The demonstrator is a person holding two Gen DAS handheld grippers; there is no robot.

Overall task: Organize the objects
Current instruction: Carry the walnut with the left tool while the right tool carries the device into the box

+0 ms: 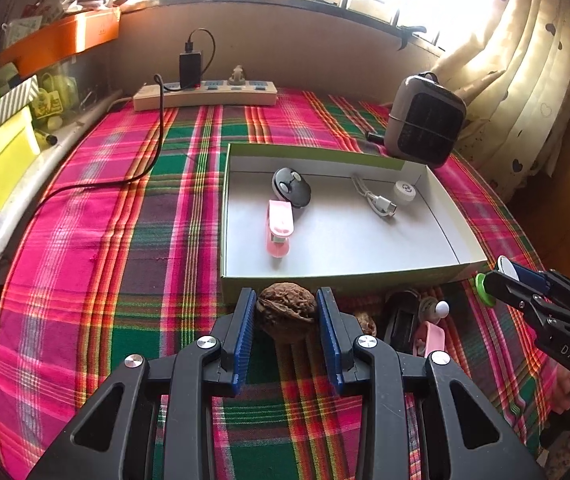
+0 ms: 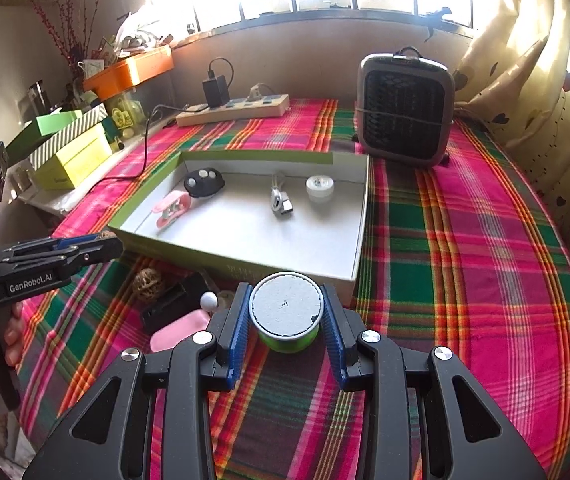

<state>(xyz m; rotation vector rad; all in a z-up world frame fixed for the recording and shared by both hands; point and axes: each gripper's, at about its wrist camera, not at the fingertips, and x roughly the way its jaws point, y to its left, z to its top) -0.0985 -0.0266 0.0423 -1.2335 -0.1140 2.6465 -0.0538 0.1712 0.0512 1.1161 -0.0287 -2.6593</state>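
— While both grips are firm, the left gripper (image 1: 287,312) clamped on the walnut (image 1: 286,309) and the right gripper (image 2: 286,310) on the green spool (image 2: 287,314), what next?
— Lift both clear over the box's near wall (image 1: 325,280), then release onto the bare floor, short of the pink clip (image 1: 279,226) and cable (image 1: 373,199).

Two walnuts (image 1: 286,307), one green spool (image 2: 286,316), one tray (image 1: 341,276) holding four items, one heater (image 1: 425,120)
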